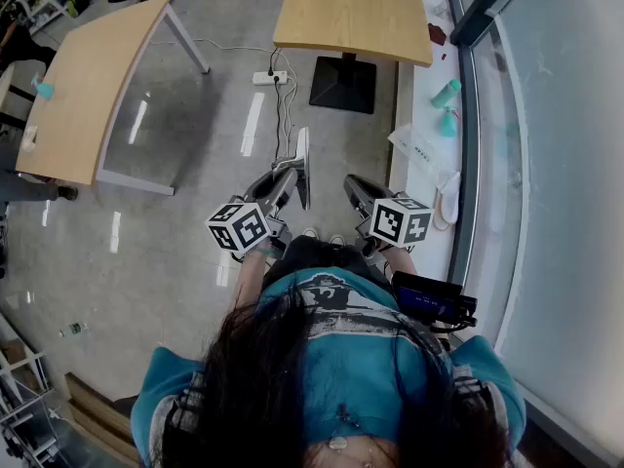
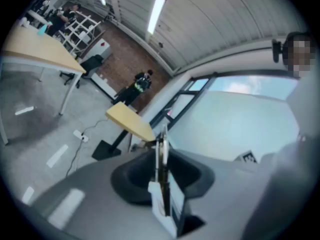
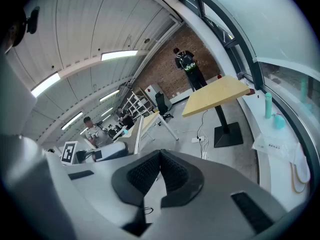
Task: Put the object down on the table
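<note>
You are holding the left gripper (image 1: pixel 289 185) out in front of you, and its jaws are squeezing a thin flat object (image 1: pixel 303 164). The object is standing on its edge between the pads and sticking out past the jaw tips. It is hanging up in the air over the grey floor (image 1: pixel 195 135), not touching any table.

In the left gripper view, the thin flat object (image 2: pixel 161 146) is showing as a narrow strip in the middle of the dark pads, with a white piece low down on it.

A wooden table (image 1: pixel 353 13) is sitting well ahead of the jaw tips. A power strip (image 1: pixel 270 78) is lying on the floor between them.

You are holding the right gripper (image 1: pixel 353 191) just to the right of the left one. In its own view, the right gripper (image 3: pixel 160 156) is pressing its jaws together at the tips, with nothing between them
</note>
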A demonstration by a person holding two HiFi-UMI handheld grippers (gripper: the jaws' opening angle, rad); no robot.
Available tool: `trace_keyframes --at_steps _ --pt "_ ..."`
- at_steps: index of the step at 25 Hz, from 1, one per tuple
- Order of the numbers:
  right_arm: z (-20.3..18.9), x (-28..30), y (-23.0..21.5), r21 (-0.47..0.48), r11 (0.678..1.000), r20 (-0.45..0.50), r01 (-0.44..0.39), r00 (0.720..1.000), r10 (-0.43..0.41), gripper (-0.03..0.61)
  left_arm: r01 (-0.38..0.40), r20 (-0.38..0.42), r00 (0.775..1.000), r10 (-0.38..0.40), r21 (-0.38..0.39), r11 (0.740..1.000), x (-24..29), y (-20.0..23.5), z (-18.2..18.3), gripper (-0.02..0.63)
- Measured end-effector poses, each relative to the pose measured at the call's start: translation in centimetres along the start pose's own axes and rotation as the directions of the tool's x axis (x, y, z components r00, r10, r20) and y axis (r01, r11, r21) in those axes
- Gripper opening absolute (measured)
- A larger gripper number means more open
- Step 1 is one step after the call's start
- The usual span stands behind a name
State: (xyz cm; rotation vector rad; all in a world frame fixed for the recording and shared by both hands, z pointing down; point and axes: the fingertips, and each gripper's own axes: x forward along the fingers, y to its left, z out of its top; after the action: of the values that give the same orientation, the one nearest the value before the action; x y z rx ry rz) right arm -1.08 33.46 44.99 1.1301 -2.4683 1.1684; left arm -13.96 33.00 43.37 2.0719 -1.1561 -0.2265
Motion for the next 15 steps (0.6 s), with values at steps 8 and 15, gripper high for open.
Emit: trace_keyframes --at_steps 8,15 --pt "-0.6 2.0 0.4 0.011 1.000 -0.010 0.006 1.000 -0.006 0.008 0.016 -0.018 1.000 -0.016 -0.013 1.000 0.3 1.7 0.3 0.089" --pt "0.7 3.0 -1.3 0.021 0.999 -0.017 0.027 0.999 -0.027 0.008 0.021 -0.031 0.999 -0.022 -0.034 0.999 2.6 2.5 0.7 0.089"
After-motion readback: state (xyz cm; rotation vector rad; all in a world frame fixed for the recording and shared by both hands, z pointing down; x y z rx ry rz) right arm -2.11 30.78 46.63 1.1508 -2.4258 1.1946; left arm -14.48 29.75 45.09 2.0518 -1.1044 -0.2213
